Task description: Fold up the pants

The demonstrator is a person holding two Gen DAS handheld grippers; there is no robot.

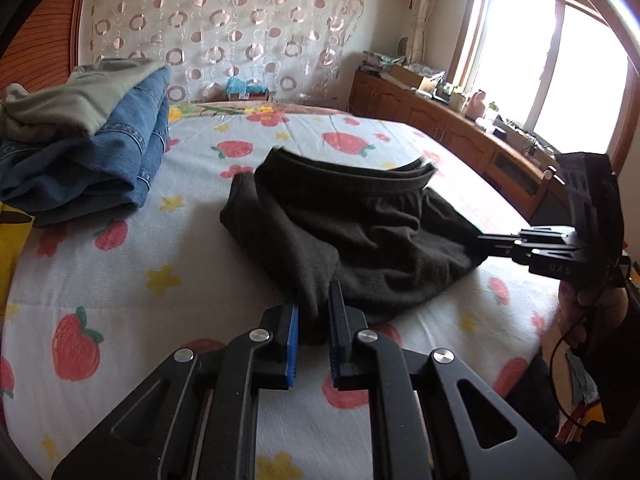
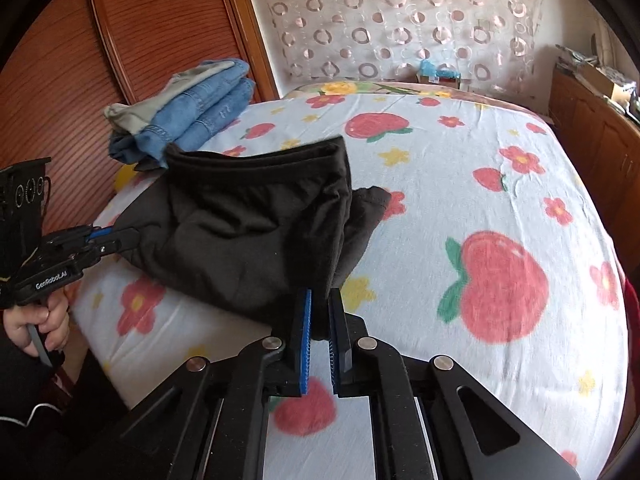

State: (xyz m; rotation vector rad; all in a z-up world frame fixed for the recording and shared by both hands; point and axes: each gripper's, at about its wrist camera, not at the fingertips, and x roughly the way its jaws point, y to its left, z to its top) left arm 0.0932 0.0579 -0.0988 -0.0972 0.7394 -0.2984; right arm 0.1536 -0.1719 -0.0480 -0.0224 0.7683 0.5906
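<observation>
Dark brown pants lie partly folded on the flowered bed sheet, waistband toward the far side. My left gripper is shut on the near corner of the pants. My right gripper is shut on the other near corner of the pants. In the left wrist view the right gripper pinches the pants' right edge. In the right wrist view the left gripper pinches the left edge. The cloth is lifted a little between them.
A stack of folded jeans and a grey-green garment sits at the far left of the bed, also in the right wrist view. Wooden cabinets run under the window on the right. A wooden wardrobe stands left.
</observation>
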